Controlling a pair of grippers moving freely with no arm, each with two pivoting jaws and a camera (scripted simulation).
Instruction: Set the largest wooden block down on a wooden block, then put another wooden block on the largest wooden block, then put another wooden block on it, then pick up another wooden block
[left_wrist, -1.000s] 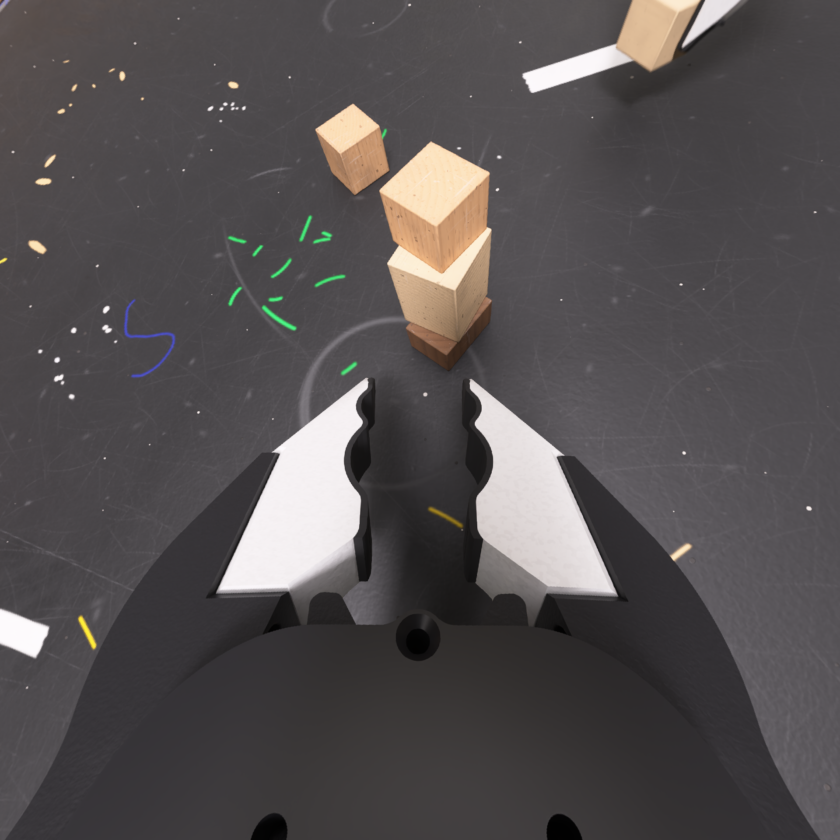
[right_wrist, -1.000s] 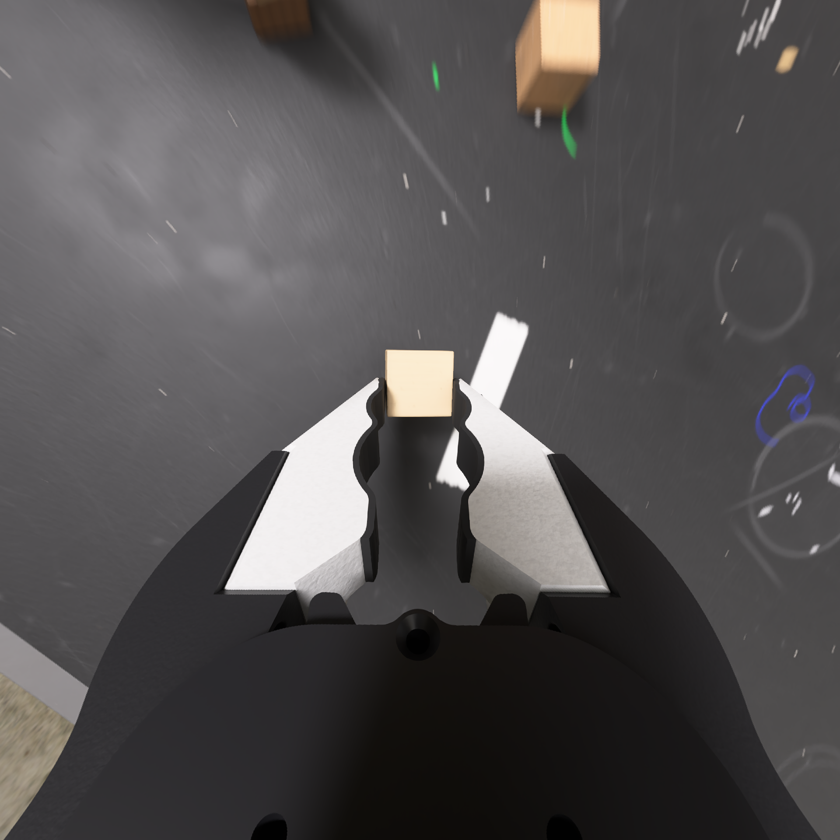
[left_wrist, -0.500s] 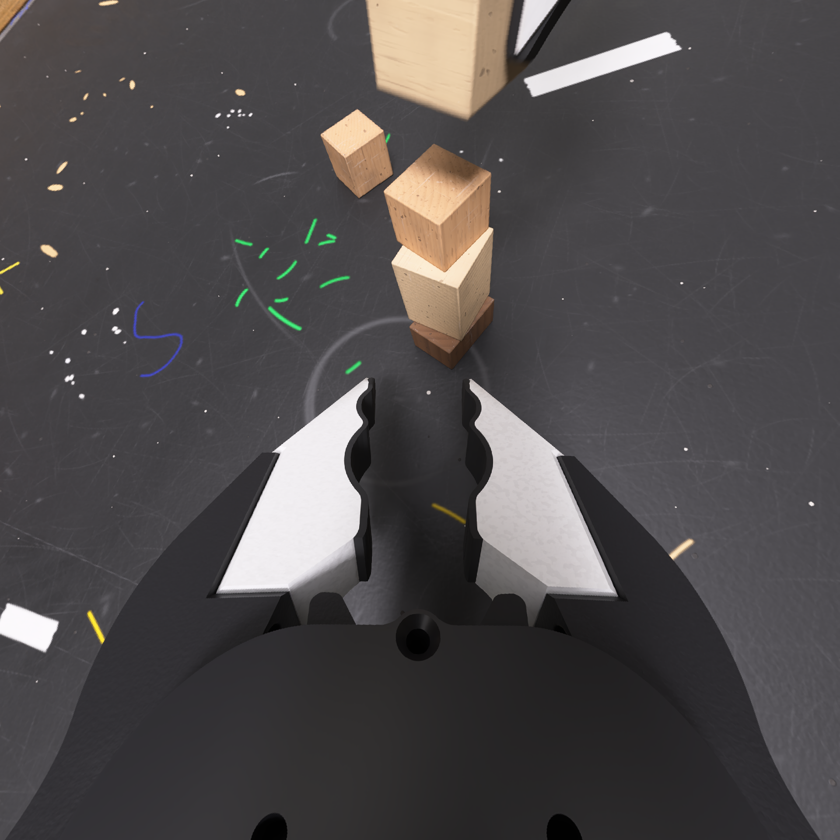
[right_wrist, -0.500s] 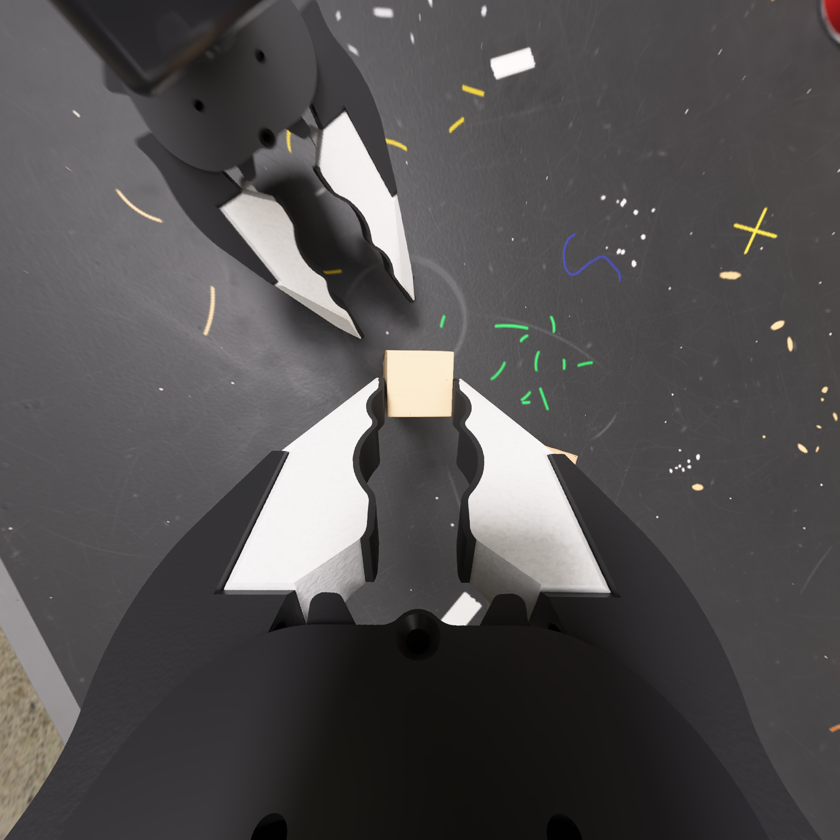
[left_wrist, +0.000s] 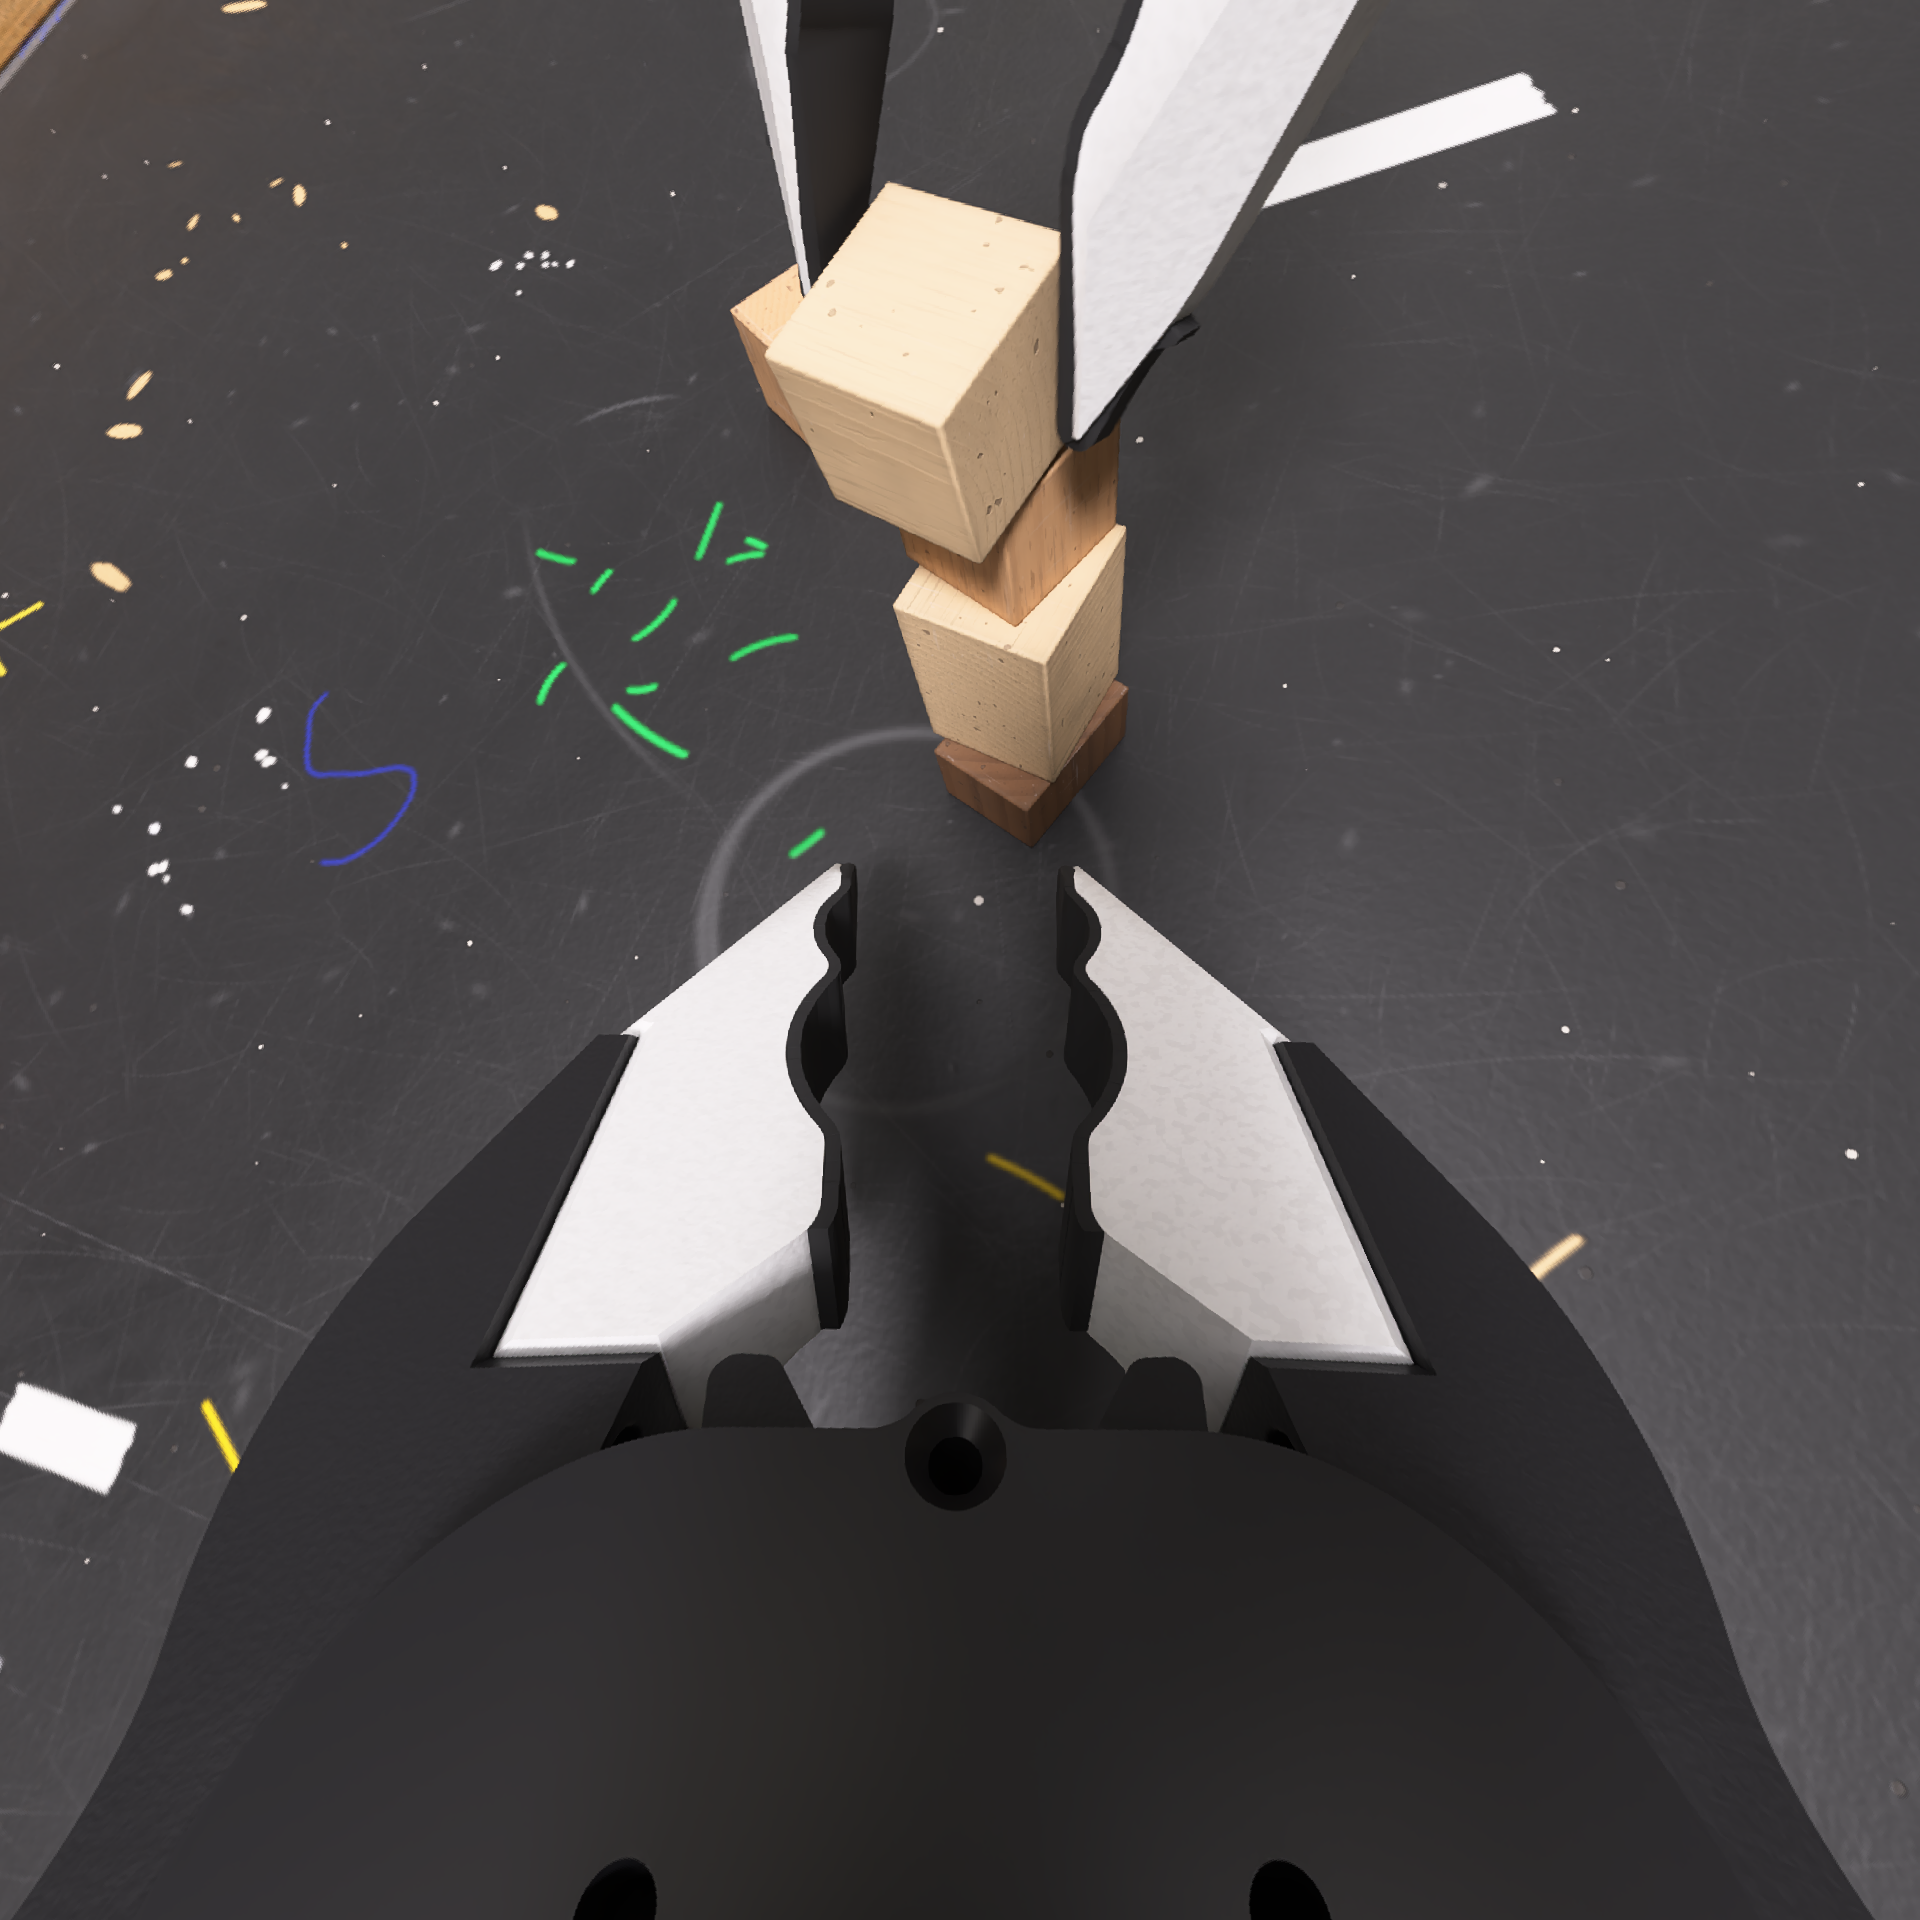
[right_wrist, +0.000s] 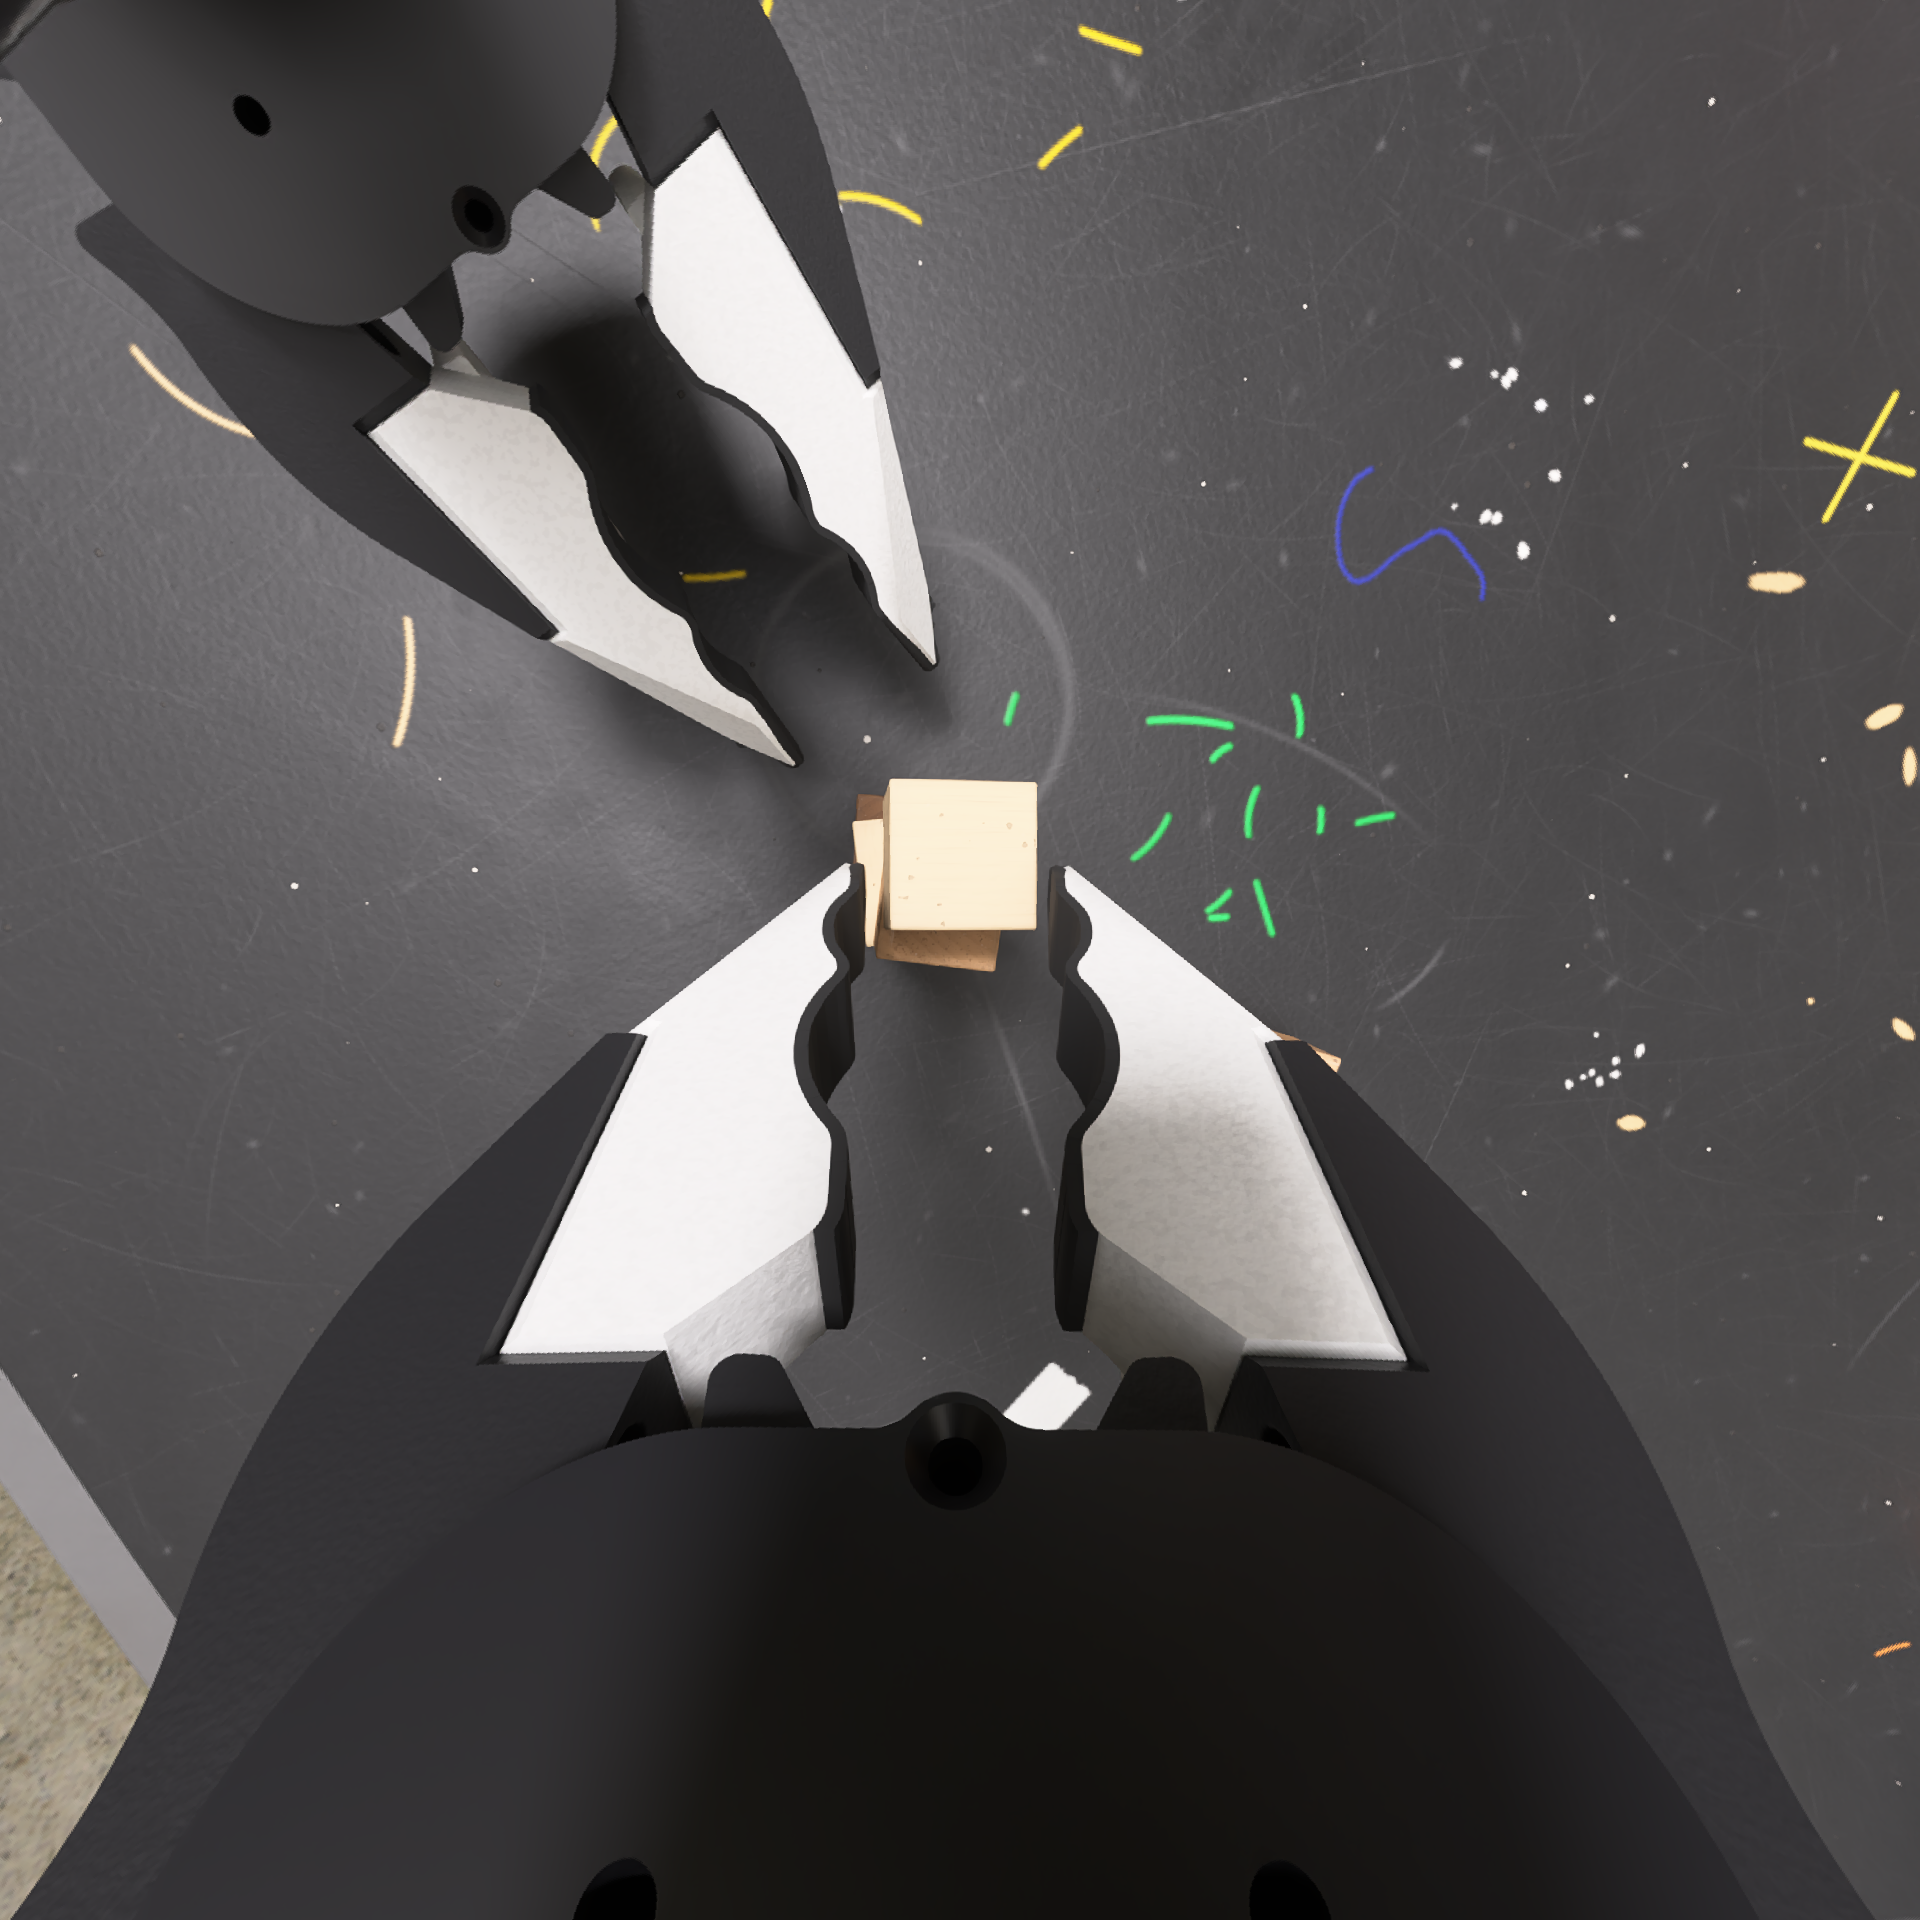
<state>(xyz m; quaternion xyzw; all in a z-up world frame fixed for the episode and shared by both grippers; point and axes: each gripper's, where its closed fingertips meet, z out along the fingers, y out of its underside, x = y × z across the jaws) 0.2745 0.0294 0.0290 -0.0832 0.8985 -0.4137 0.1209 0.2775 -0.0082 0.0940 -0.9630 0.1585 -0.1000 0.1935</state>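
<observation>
A stack stands on the dark table (left_wrist: 1455, 727): a dark brown block (left_wrist: 1023, 795) at the bottom, the large pale block (left_wrist: 1013, 665) on it, then a tan block (left_wrist: 1049, 551). A pale block (left_wrist: 925, 374) rests on top, skewed. My right gripper (left_wrist: 945, 364) straddles this top block from above, its jaws slightly apart from it, open. In the right wrist view the top block (right_wrist: 961, 852) sits between the right gripper's (right_wrist: 956, 873) fingertips with small gaps. My left gripper (left_wrist: 958, 878) is open and empty, just short of the stack's base; it also shows in the right wrist view (right_wrist: 862, 715).
A loose tan block (left_wrist: 764, 332) lies on the table behind the stack, partly hidden. A white tape strip (left_wrist: 1413, 135) lies far right, a white patch (left_wrist: 62, 1439) near left. Green chalk marks (left_wrist: 644, 634) lie left of the stack. The table edge (right_wrist: 62, 1538) runs at lower left.
My right gripper carried the pale block over the stack and lowered it onto the tan block. Its jaws have widened off the block. My left gripper stayed in place.
</observation>
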